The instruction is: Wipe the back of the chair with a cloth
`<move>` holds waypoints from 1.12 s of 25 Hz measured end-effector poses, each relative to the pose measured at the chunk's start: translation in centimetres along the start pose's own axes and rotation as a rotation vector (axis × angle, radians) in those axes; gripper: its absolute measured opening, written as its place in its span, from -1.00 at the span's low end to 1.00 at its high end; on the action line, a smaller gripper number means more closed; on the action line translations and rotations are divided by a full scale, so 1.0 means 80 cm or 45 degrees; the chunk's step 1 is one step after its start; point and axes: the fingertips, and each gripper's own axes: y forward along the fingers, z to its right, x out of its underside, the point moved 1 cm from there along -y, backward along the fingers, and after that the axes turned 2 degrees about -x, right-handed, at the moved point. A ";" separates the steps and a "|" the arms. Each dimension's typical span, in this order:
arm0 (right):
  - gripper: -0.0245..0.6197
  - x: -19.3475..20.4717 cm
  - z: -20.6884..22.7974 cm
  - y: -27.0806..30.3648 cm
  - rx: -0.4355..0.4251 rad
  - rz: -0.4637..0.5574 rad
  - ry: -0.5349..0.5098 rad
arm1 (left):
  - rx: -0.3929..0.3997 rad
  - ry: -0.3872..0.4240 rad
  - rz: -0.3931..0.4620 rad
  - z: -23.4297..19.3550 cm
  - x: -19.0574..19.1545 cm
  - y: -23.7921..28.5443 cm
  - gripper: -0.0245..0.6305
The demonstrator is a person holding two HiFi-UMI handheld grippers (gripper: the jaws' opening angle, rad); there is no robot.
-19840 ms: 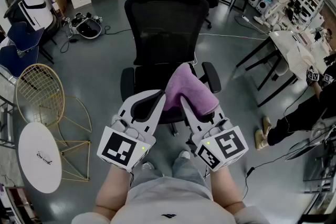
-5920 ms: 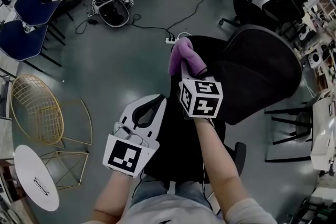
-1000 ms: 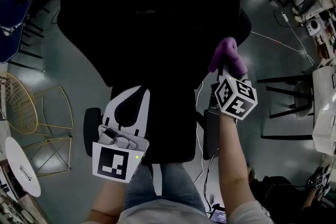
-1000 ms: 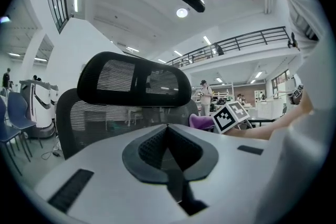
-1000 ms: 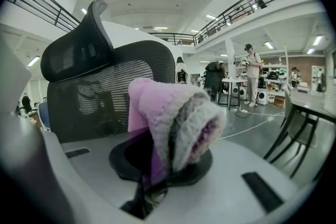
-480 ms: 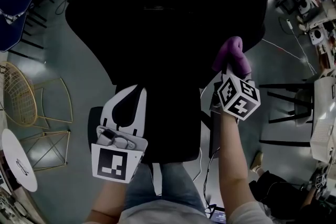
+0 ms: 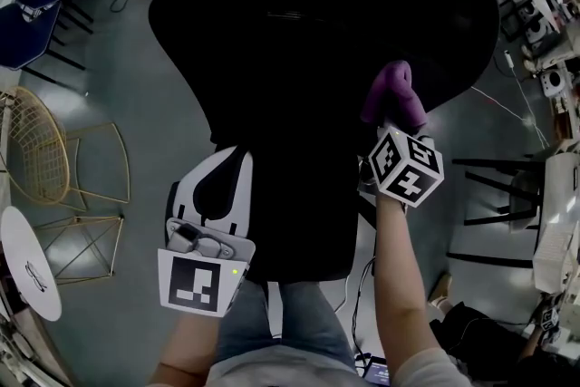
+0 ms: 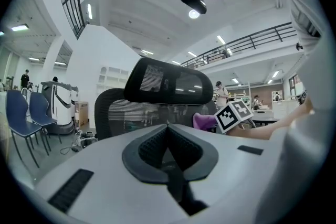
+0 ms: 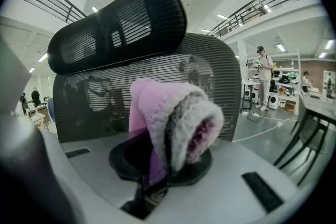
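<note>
Since the cloth [image 9: 168, 118] is a thick, fluffy purple wad — folded over, paler pile at its edge — standing out of the right claw [image 9: 157, 178], which is clamped on its lower end, the wipe should go best with the wad pressed flat against the black mesh chair back [image 9: 220, 76] just ahead of that claw (whether they touch, I cannot tell) and drawn in long overlapping strokes. Off to its left, the left claw [image 7: 216, 186] hangs empty, jaws together.

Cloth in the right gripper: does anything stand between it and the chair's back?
Nothing visible does. The right gripper is shut on the purple cloth, and the mesh chair back lies straight beyond it. Whether they touch cannot be told.
</note>
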 end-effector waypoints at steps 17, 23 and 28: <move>-0.76 0.003 -0.147 0.017 -0.123 -0.007 -0.042 | -0.053 -0.036 0.030 -0.070 0.000 -0.045 -0.88; -0.76 0.004 -0.186 0.020 -0.162 -0.012 -0.055 | -0.071 -0.041 0.040 -0.086 -0.002 -0.057 -0.88; -0.76 0.005 -0.225 0.024 -0.195 -0.015 -0.068 | -0.087 -0.048 0.043 -0.107 -0.003 -0.069 -0.88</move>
